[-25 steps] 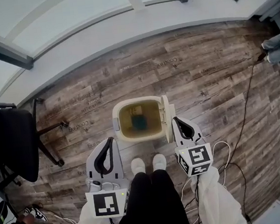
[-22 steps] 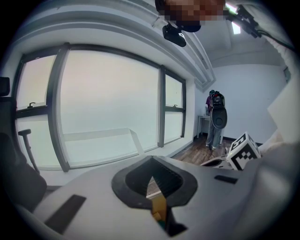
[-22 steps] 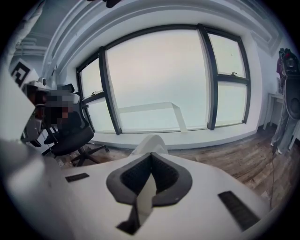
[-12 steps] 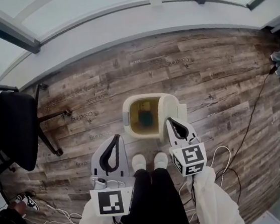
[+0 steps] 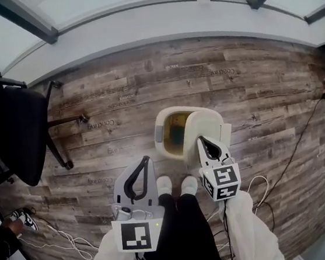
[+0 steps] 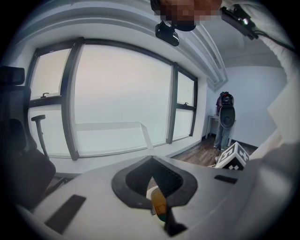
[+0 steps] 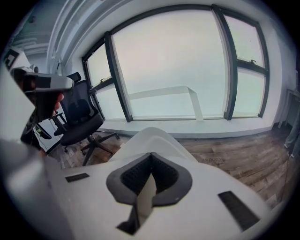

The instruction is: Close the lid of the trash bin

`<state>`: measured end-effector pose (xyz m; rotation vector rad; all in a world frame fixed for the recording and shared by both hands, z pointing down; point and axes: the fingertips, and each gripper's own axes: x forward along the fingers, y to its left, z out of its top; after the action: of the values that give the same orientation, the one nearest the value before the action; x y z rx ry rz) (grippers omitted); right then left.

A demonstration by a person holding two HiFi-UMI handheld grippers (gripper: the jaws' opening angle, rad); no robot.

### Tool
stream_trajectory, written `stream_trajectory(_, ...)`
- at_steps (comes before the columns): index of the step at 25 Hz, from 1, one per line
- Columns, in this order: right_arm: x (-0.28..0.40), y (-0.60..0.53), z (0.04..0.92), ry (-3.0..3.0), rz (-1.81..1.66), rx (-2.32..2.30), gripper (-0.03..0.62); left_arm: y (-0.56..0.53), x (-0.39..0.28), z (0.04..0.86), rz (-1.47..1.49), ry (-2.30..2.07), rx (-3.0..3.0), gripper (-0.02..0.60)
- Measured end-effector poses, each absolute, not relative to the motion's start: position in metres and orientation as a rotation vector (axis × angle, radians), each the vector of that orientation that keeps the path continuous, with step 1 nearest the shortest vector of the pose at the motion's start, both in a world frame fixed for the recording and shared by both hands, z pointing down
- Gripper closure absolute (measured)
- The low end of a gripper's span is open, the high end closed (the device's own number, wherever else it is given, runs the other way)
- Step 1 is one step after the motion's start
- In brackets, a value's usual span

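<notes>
Trash bin (image 5: 161,134) stands on the wood floor (image 5: 251,86), its lid (image 5: 201,120) tilted partway over the opening. Right gripper (image 5: 201,140), jaws together and empty, meets the lid's near edge. Left gripper (image 5: 147,158), likewise closed and empty, hangs near-left of the bin.

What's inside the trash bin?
The trash bin shows a yellowish inside with something blue-green in it. The tilted lid covers the right part, so the rest is hidden.
</notes>
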<state>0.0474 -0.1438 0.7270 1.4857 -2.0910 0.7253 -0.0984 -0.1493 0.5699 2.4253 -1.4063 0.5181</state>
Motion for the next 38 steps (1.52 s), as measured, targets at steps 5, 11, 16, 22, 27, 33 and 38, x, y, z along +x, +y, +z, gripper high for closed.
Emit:
stream_trajectory(5, 0.038, -0.148, 0.743, -2.085, 0.745, 1.449, 0.571, -0.153, -0.103, 0.581, 0.531, -1.399, 2.415, 0.572)
stream_trajectory(11, 0.026, -0.153, 0.758, -2.090, 0.757, 1.413, 0.571, -0.159, -0.105, 0.590, 0.545, -1.393, 2.424, 0.572)
stream_trajectory(16, 0.016, -0.155, 0.772, -2.084, 0.765, 1.382, 0.571, -0.159, -0.110, 0.599, 0.551, -1.394, 2.404, 0.572)
stream_trajectory(22, 0.006, -0.160, 0.799, -2.061, 0.769, 1.327, 0.571, -0.162, -0.116, 0.610, 0.574, -1.400, 2.394, 0.572)
stream_trajectory(27, 0.003, -0.160, 0.822, -2.020, 0.783, 1.300, 0.571, -0.159, -0.127, 0.616, 0.584, -1.413, 2.372, 0.572)
stream_trajectory(33, -0.002, -0.162, 0.839, -1.985, 0.790, 1.278, 0.571, -0.155, -0.137, 0.623, 0.584, -1.434, 2.334, 0.572)
stream_trajectory(38, -0.005, -0.162, 0.853, -1.947, 0.786, 1.246, 0.571, -0.151, -0.144, 0.626, 0.589, -1.438, 2.320, 0.573)
